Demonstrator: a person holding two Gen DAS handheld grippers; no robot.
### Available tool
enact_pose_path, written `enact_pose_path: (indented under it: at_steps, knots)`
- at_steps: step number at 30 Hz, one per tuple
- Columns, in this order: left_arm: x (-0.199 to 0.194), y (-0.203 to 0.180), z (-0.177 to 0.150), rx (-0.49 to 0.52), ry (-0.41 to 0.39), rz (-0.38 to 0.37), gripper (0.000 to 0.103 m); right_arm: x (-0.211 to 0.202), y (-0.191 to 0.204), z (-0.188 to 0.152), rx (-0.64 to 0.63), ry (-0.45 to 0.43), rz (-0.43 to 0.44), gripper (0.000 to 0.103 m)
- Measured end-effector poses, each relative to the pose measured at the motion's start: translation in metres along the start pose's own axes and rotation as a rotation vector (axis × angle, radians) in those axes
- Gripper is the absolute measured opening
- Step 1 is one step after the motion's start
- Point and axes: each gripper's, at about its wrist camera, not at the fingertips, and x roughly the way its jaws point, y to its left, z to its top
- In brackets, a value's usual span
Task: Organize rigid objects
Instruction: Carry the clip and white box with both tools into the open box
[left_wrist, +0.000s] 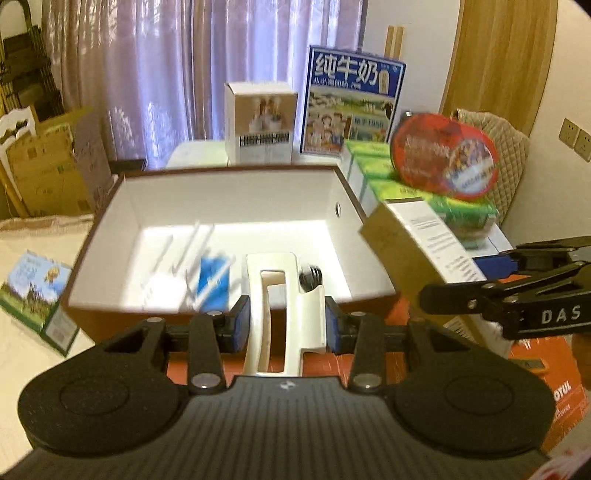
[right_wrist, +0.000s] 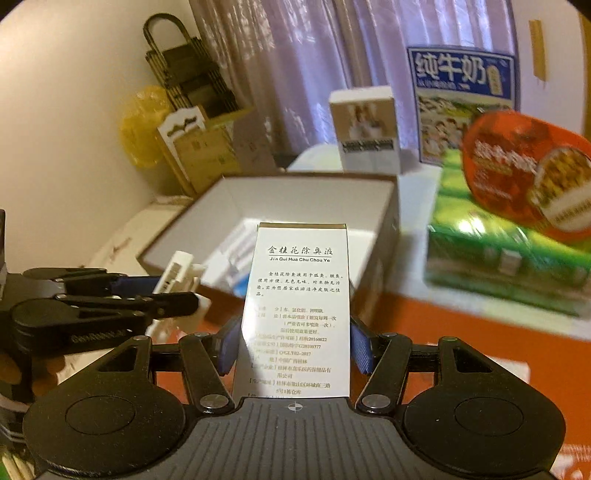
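White plastic holder (left_wrist: 284, 314) is clamped between the left gripper (left_wrist: 284, 325) pads, long axis pointing forward along the fingers, far end already over the near wall of the open storage box (left_wrist: 236, 177). Right gripper (right_wrist: 293, 343) is closed on a small printed carton (right_wrist: 295, 314), also long axis forward, upright label face to the camera.

Box sits straight ahead of both grippers, white inside, brown outside. Floor already has a few items near the front: something blue (left_wrist: 212, 280), a dark piece (left_wrist: 312, 277) beside the holder tip, pale stick-like things, all blurred, can't ID them.

Key relation: left is nearer, holder tip is past the rim. Right carton in the left view is beside the box's right wall, outside it, near the rim corner. My read: left drops first, right needs to shift left over the wall.

Risk: grippers are close together, could clash over the front edge. Green cartons (right_wrist: 509, 254) with the red round tin (right_wrist: 528, 177) on top sit right of the box, apart from it.
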Motion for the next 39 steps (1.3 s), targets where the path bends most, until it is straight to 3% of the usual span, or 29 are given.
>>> enact_pose_path:
  at_steps: [6,15,26,34,39]
  knots:
    - [0.028,0.02,0.034,0.01,-0.002,0.004,0.035,0.032,0.008,0.037,0.014,-0.012,0.006,0.057]
    - [0.085,0.044,0.067,0.046,0.056,0.002,0.035,0.091,-0.003,0.074,0.02,0.031,-0.059,0.057]
    - [0.15,0.057,0.086,0.088,0.141,-0.016,0.035,0.149,-0.026,0.09,0.056,0.11,-0.147,0.057]
    - [0.183,0.062,0.092,0.098,0.179,-0.022,0.035,0.176,-0.036,0.099,0.015,0.105,-0.23,0.057]
    - [0.197,0.063,0.092,0.105,0.199,-0.03,0.035,0.181,-0.043,0.1,0.022,0.114,-0.222,0.057]
